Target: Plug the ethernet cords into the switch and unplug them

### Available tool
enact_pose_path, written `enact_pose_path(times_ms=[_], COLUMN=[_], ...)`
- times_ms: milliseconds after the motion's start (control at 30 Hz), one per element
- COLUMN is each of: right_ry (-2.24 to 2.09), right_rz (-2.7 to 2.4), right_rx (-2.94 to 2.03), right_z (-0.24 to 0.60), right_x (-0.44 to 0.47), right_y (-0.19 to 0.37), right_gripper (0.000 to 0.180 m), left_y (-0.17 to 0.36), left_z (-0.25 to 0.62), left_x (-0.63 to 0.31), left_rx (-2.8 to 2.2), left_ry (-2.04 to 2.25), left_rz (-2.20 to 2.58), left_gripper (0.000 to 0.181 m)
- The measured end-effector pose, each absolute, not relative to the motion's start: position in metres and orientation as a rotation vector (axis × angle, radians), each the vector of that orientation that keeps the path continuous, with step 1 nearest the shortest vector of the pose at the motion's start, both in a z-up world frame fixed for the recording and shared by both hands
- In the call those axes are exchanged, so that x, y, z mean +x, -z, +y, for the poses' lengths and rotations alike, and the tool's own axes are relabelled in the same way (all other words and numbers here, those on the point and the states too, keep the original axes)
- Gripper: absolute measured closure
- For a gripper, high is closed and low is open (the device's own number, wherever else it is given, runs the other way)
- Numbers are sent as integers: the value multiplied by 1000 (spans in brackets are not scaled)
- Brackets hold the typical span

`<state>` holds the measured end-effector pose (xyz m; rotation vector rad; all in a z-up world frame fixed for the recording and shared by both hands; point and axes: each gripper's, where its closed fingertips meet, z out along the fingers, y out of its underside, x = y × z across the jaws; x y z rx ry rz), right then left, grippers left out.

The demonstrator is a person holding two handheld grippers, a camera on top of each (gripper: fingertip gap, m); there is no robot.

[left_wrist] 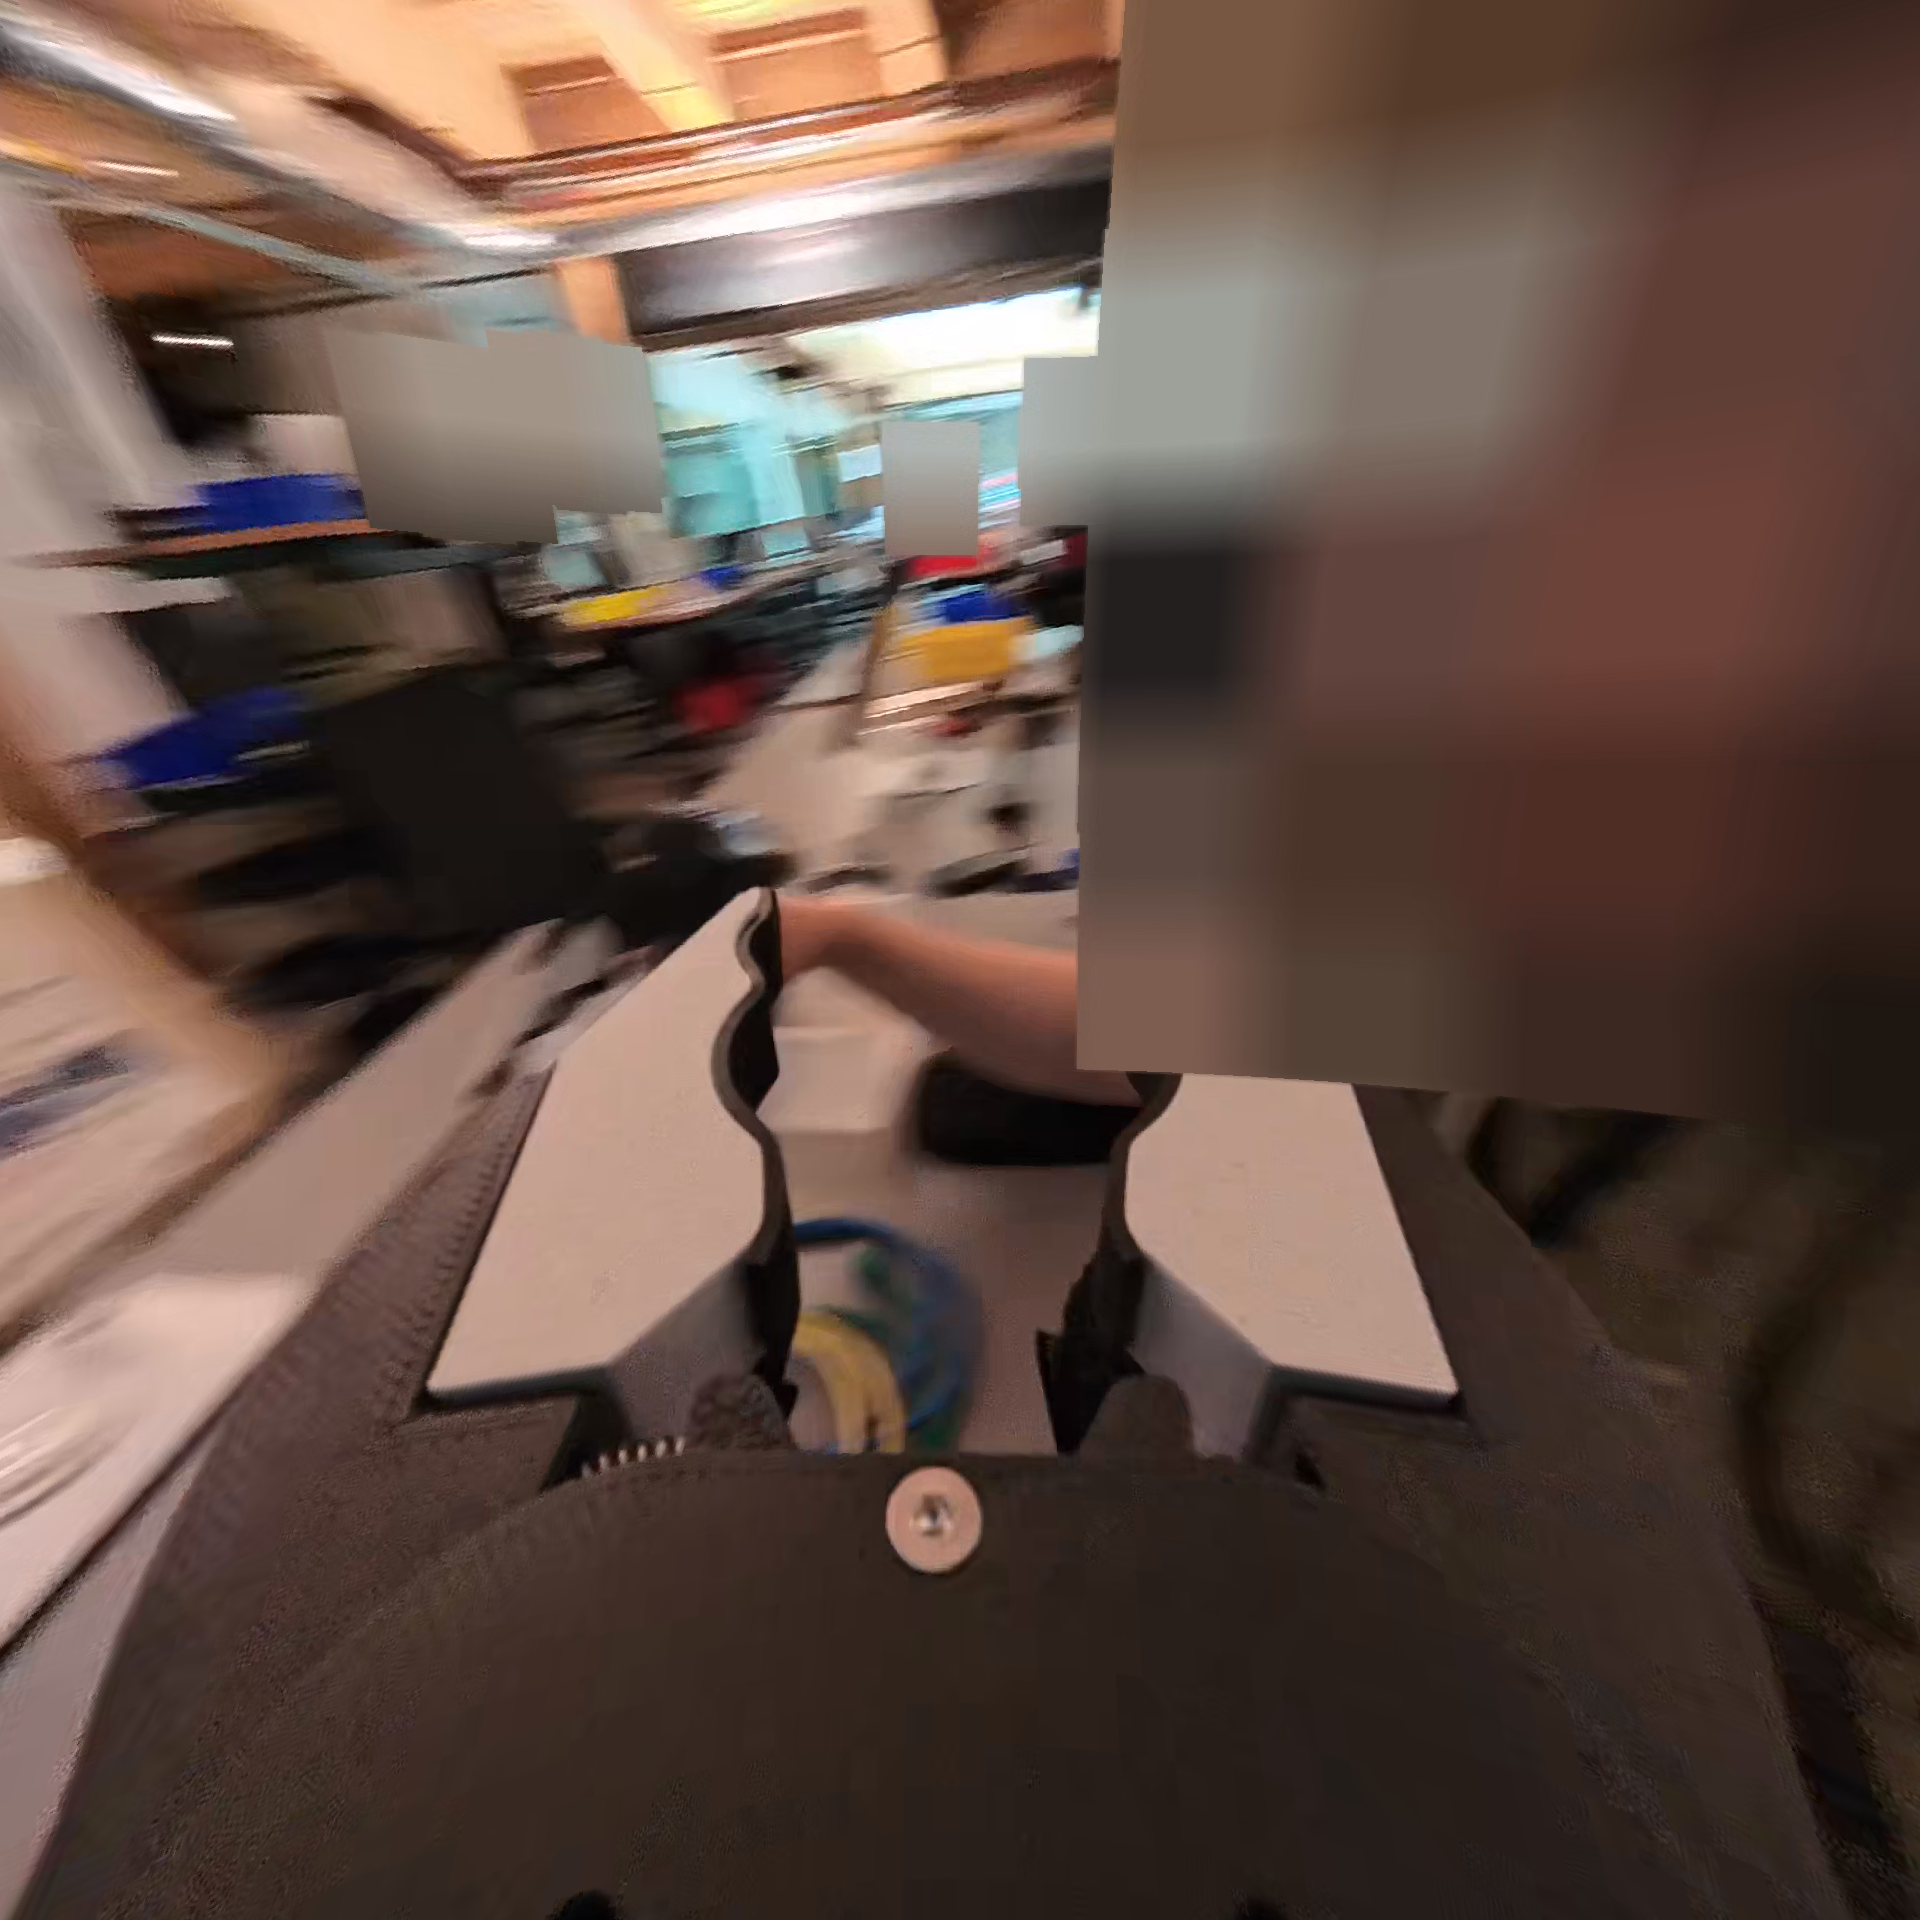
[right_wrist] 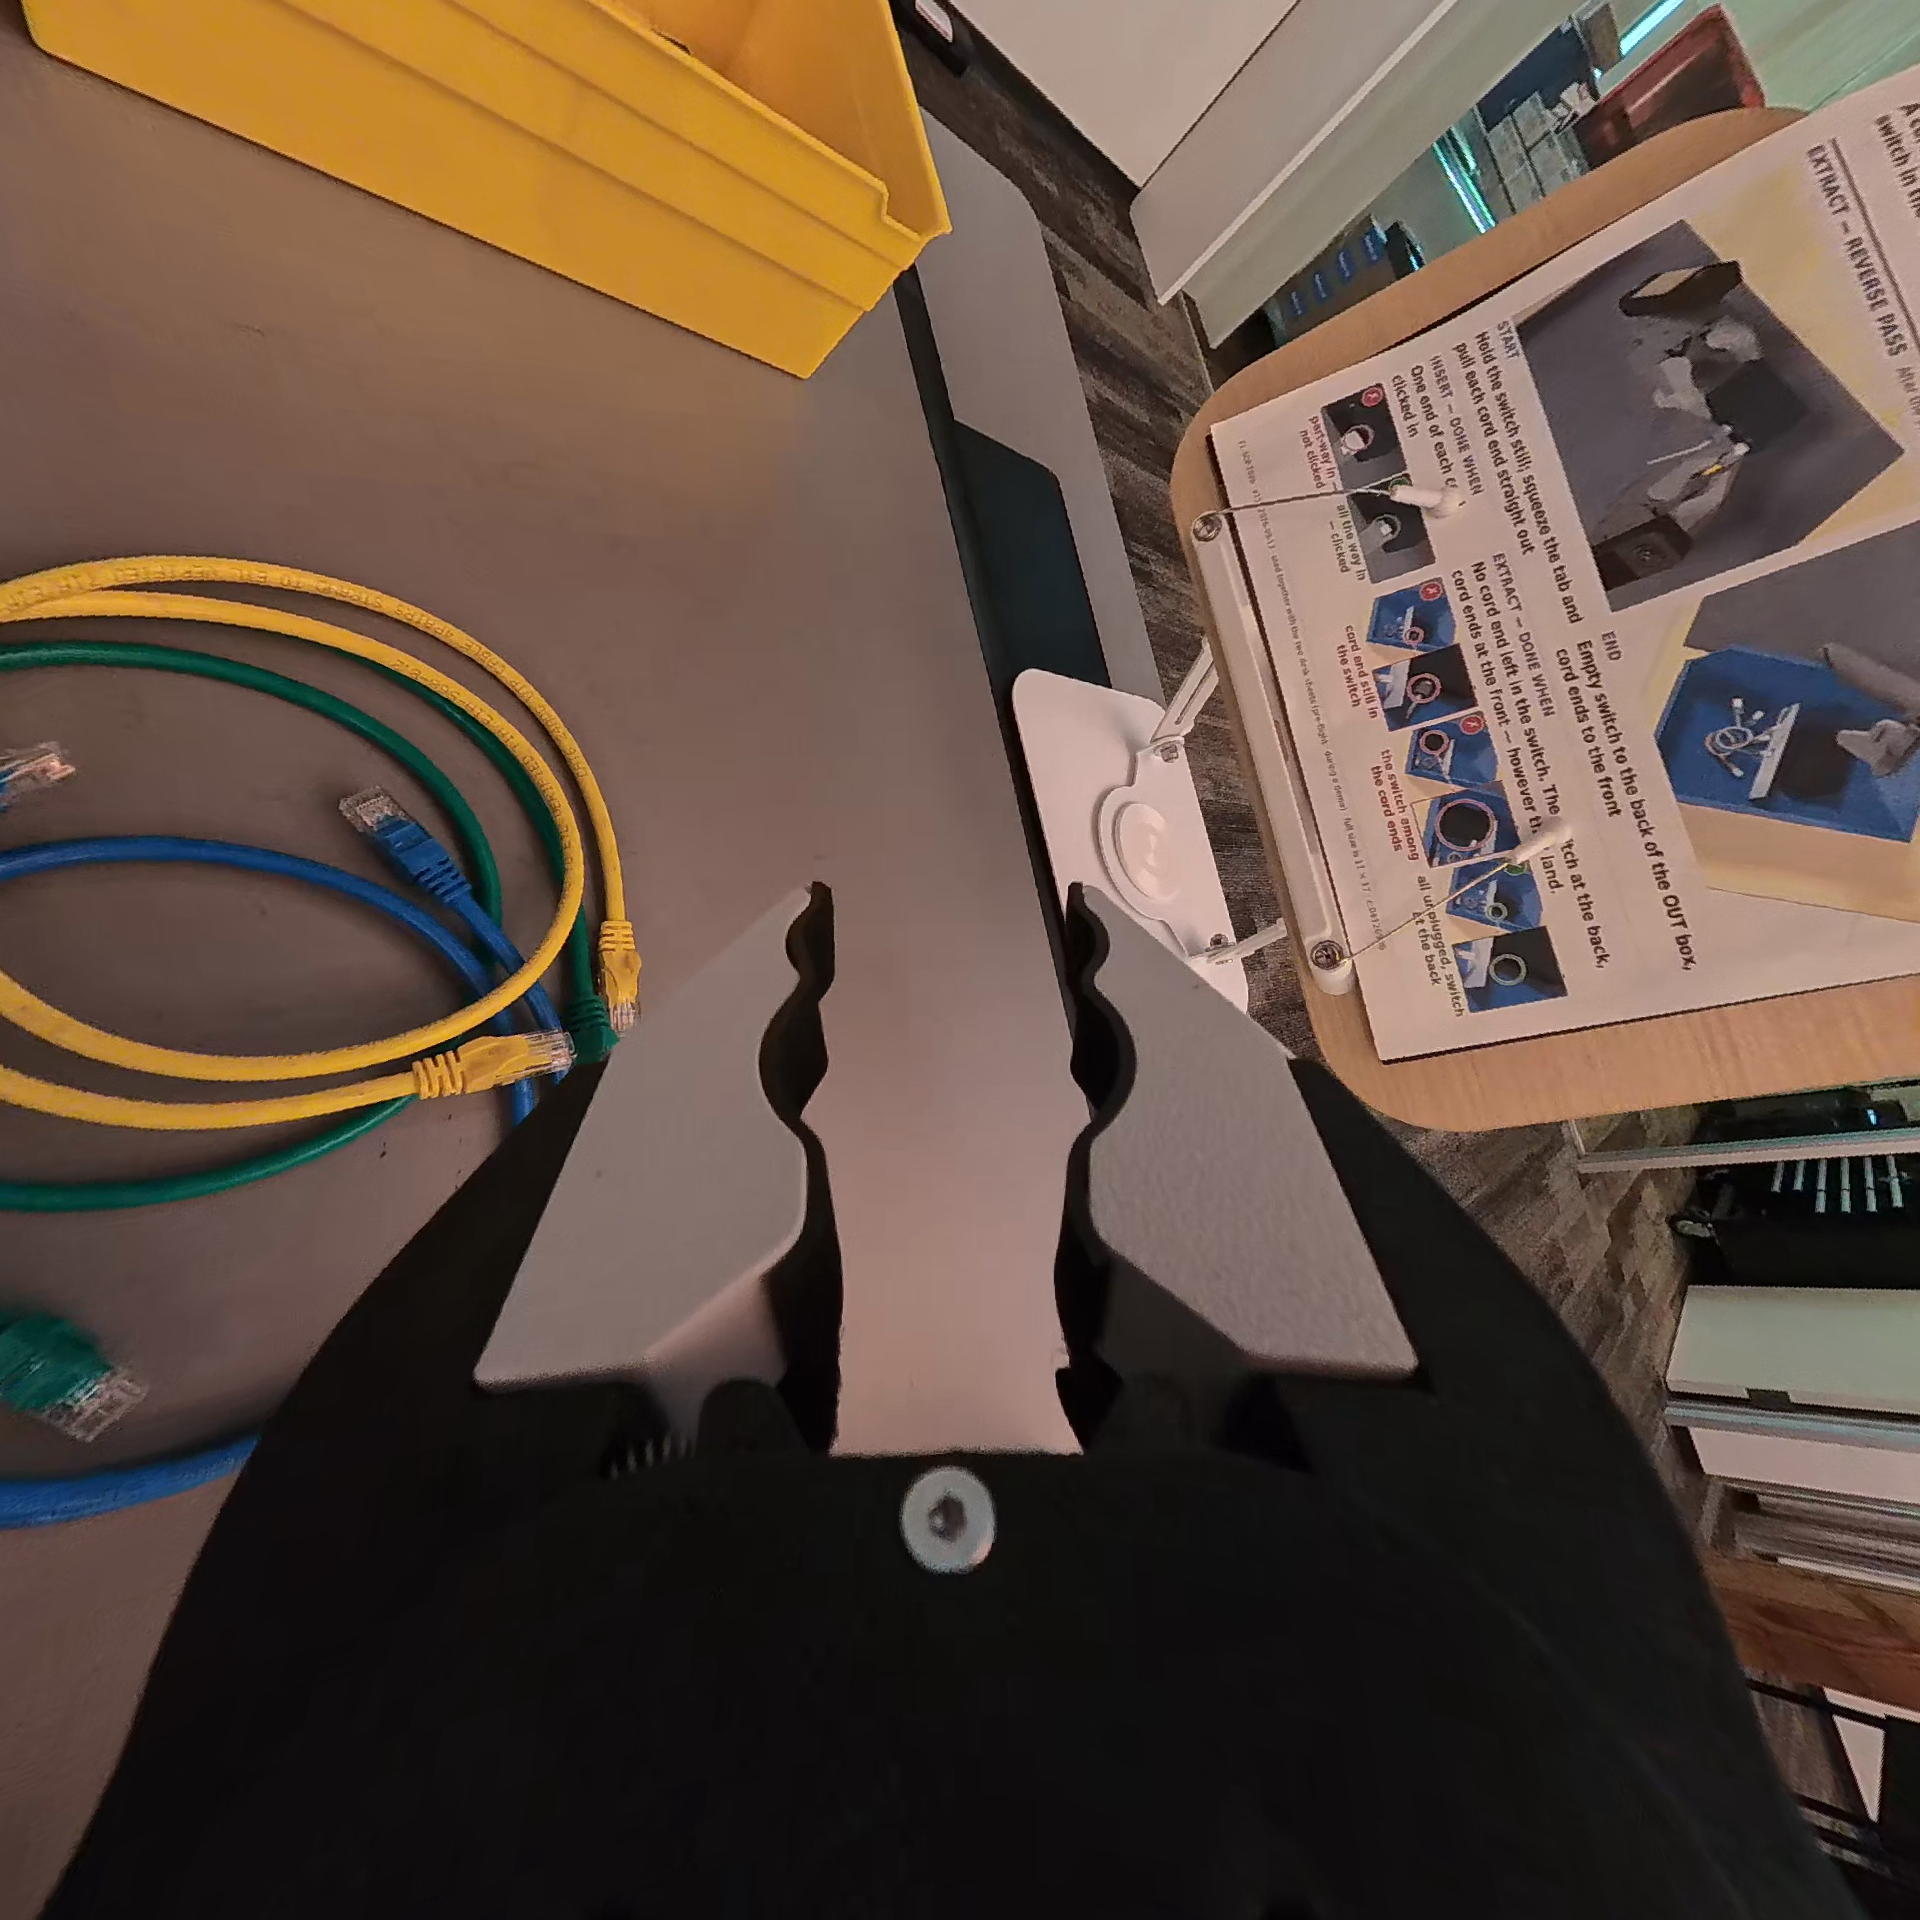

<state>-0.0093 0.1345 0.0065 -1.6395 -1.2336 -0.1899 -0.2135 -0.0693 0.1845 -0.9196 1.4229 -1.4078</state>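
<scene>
Yellow bin point(right_wrist: 582, 156) shows only rightward; cords point(left_wrist: 883, 1340) appear in both

Three ethernet cords are lying on the table point(right_wrist: 727, 582): 1 yellow cord point(right_wrist: 312, 613), 1 green cord point(right_wrist: 260, 675), 1 blue cord point(right_wrist: 208, 862). Six plugs are showing in the right wrist view, 2 per colour. One yellow bin point(right_wrist: 582, 177) is sitting nearby. One instruction sheet point(right_wrist: 1538, 665) is resting on 1 stand point(right_wrist: 1278, 769). Two grippers, left point(left_wrist: 951, 1039) & right point(right_wrist: 945, 904), are gaping, nothing between fingers.

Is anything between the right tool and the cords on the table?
Nothing visible. The right tool hangs open over bare table; the yellow, green and blue cord ends lie loose to its left. No switch is in view.
</scene>
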Motion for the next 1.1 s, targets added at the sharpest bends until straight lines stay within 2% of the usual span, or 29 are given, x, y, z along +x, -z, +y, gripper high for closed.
enact_pose_path(times_ms=[167, 300, 467, 533, 667, 800, 967, 1100], right_ry=[196, 201, 203, 202, 200, 201, 204, 205], right_rz=[-1238, -1244, -1245, -1243, -1241, -1241, -1239, -1244], right_rx=[-1647, -1649, -1648, -1647, -1646, -1646, -1650, -1657], right_z=[135, 135, 135, 135, 135, 135, 136, 136], right_x=[-9, -10, -9, -9, -9, -8, -7, -7], right_y=[-4, -3, -4, -4, -5, -5, -4, -1], right_gripper=[135, 135, 135, 135, 135, 135, 135, 135], left_y=[-177, -177, -183, -183, -178, -177, -167, -149], left_z=[-25, -20, -12, -10, -3, -9, -29, -46], left_x=[-207, -207, -211, -212, -213, -214, -210, -200], left_rx=[-1010, -1043, -1052, -1039, -1012, -848, -500, -375], left_ry=[940, 924, 883, 832, 685, 456, -56, -168], left_rz=[1252, 1205, 1152, 1157, 1174, 1226, 1314, 1413], left_gripper=[115, 115, 129, 140, 181, 181, 181, 181])
